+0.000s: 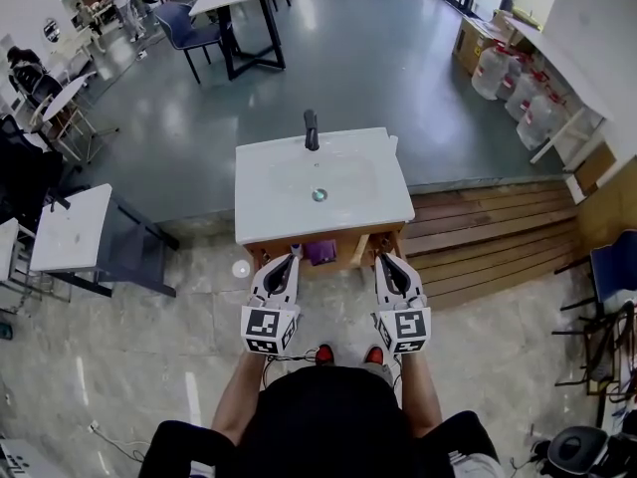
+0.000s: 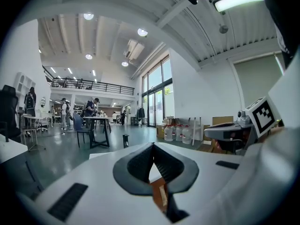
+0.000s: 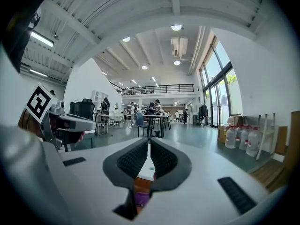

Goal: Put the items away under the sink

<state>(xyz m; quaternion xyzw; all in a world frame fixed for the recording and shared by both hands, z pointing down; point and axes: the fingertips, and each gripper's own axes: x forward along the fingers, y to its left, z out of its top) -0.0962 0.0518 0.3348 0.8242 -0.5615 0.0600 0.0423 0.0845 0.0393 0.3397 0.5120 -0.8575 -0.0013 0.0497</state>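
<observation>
Two closed, empty: left gripper [image 1: 288, 259] | right gripper [image 1: 387, 258] | before sink [image 1: 267, 172]

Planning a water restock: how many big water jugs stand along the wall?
3 water jugs in a row by the right wall: first jug, second jug, third jug. Others may be hidden.

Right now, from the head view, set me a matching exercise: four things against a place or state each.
Things:
1. faucet
2. purple item
3. water jugs
4. left hand-held gripper

Places or states:
A. shut, holding nothing
B. by the wall, upper right
C. far edge of the sink
D. in the cabinet under the sink

Pairs: 1-C, 2-D, 3-B, 4-A
</observation>
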